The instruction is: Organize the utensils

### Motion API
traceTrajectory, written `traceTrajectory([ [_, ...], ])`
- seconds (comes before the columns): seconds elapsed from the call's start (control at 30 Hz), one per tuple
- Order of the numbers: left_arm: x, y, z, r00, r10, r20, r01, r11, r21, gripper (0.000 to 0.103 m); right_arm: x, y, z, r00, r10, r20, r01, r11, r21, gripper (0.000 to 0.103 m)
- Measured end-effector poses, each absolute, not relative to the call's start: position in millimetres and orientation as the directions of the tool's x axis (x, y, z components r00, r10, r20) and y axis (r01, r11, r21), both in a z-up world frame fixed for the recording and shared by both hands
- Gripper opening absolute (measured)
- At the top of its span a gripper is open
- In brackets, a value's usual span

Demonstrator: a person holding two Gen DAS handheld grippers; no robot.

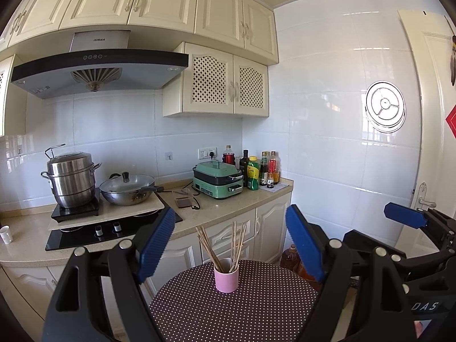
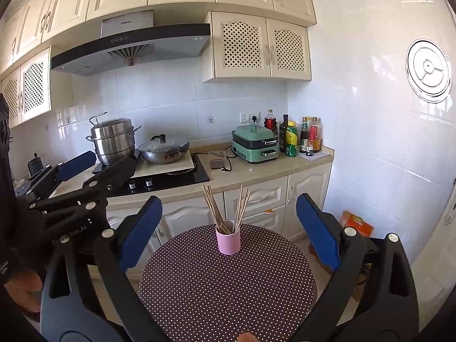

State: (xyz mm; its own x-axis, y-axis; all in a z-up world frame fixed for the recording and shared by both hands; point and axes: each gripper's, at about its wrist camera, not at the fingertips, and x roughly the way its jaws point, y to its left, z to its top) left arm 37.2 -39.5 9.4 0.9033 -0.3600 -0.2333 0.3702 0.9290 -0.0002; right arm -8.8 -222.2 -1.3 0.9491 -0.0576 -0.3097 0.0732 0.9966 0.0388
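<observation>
A pink cup (image 1: pixel 226 278) (image 2: pixel 228 240) stands upright on a round table (image 1: pixel 256 313) (image 2: pixel 213 285) with a dark polka-dot cloth. Several wooden chopsticks (image 1: pixel 222 246) (image 2: pixel 225 209) stick out of it, fanned left and right. My left gripper (image 1: pixel 230 245) hangs open short of the cup, blue pads wide apart, nothing between them. My right gripper (image 2: pixel 229 228) is also open, level with the cup and nearer the camera, empty. Each gripper shows in the other's view: the right at the far right (image 1: pixel 404 216), the left at the left (image 2: pixel 77 162).
Behind the table runs a kitchen counter (image 1: pixel 228 208) with a steel steamer pot (image 1: pixel 71 178), a lidded wok (image 1: pixel 128 189), a green electric grill (image 1: pixel 218 179) and several bottles (image 1: pixel 256 171). Low cabinets (image 2: pixel 256 199) stand just past the table. A door (image 1: pixel 427 142) is right. A hand (image 2: pixel 20 290) shows at left.
</observation>
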Motion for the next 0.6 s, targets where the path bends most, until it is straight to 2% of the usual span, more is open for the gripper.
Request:
traceTrajectory([
  [0.6, 39.3, -34.2, 14.7, 0.907, -0.351, -0.234, 0.362, 0.932, 0.006, 0.079, -9.5, -217.3, -1.6, 0.950, -0.062, -0.304, 0.075, 0.997, 0.028, 0.093],
])
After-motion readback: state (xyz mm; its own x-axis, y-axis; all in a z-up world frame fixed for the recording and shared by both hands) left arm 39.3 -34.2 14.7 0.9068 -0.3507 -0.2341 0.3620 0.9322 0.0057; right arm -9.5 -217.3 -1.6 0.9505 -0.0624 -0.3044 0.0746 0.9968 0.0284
